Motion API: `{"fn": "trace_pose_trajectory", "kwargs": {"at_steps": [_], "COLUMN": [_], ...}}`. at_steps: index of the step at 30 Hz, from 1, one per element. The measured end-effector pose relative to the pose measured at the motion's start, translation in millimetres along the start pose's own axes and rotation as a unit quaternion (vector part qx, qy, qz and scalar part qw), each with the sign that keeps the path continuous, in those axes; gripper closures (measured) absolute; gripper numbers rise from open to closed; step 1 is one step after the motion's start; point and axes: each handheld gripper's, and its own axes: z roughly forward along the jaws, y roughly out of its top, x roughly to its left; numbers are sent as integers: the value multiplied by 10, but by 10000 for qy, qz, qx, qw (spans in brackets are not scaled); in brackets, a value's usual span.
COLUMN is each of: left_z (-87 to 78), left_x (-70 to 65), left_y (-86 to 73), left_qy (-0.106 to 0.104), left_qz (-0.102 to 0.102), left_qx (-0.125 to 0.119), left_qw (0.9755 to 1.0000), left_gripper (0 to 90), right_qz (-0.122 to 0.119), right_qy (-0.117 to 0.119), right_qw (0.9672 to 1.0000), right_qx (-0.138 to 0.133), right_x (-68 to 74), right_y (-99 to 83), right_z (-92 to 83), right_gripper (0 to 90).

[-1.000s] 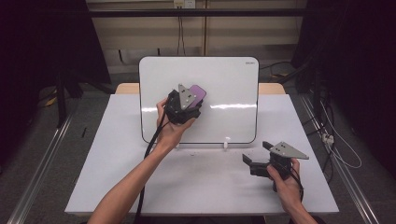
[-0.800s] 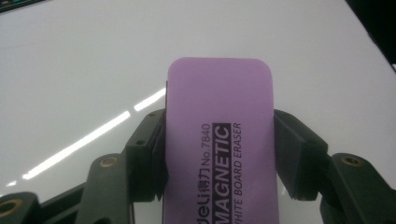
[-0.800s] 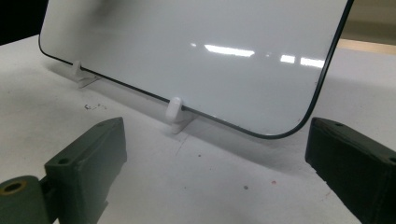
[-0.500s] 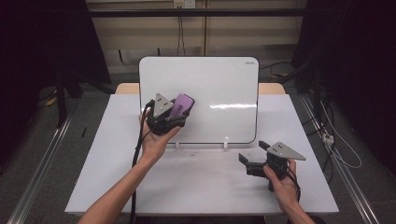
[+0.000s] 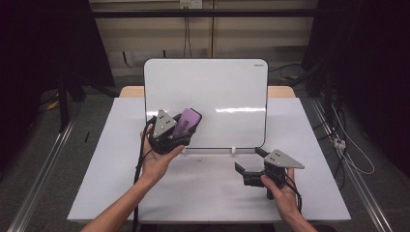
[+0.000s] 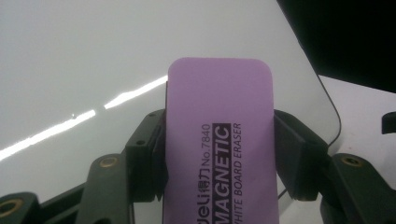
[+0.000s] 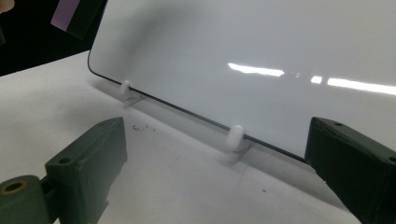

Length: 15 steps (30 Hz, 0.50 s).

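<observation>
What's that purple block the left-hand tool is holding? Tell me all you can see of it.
It is a purple whiteboard eraser, a flat, rounded-corner slab with a matte top printed "MAGNETIC WHITE BOARD ERASER" and "No.7840". The left gripper clamps its long sides between black jaws. It is held tilted in front of the whiteboard, near its lower left.

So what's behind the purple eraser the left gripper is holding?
Behind the purple eraser, clamped in the left gripper, stands the whiteboard, clean wherever it shows, with a streak of glare. The patch directly behind the eraser is covered, so any marks there cannot be seen.
</observation>
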Motion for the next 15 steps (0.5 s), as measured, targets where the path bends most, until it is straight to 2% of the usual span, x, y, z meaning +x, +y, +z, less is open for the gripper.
{"fn": "trace_pose_trajectory", "kwargs": {"at_steps": [2, 5, 9, 10, 12, 13, 15], "left_z": [-22, -64, -79, -80, -78, -73, -62], "left_x": [-8, -2, 20, 27, 36, 33, 42], "left_y": [-5, -11, -17, -22, -31, -42, -53], "left_qy": [-1, -85, -144, -163, -186, -195, -238], "left_qz": [-54, -272, -439, -559, -675, -822, -925], "left_qx": [-39, -171, -313, -357, -387, -394, -384], "left_qw": [10000, 9994, 9984, 9977, 9968, 9957, 9947], "left_gripper": [412, 412, 412, 412, 411, 412, 412], "right_qz": [-25, -61, -73, -83, 12, 21, 21], "right_qy": [49, 100, 181, 189, 320, 370, 427], "right_qw": [10000, 9999, 9995, 9993, 9985, 9982, 9977], "right_qx": [6, -42, -258, -300, -439, -479, -530], "right_x": [46, 109, 211, 225, 271, 294, 359], "right_y": [9, 47, 125, 140, 184, 205, 241], "right_z": [44, 118, 237, 256, 304, 330, 389], "right_gripper": [56, 56, 47, 44, 43, 47, 60]}}
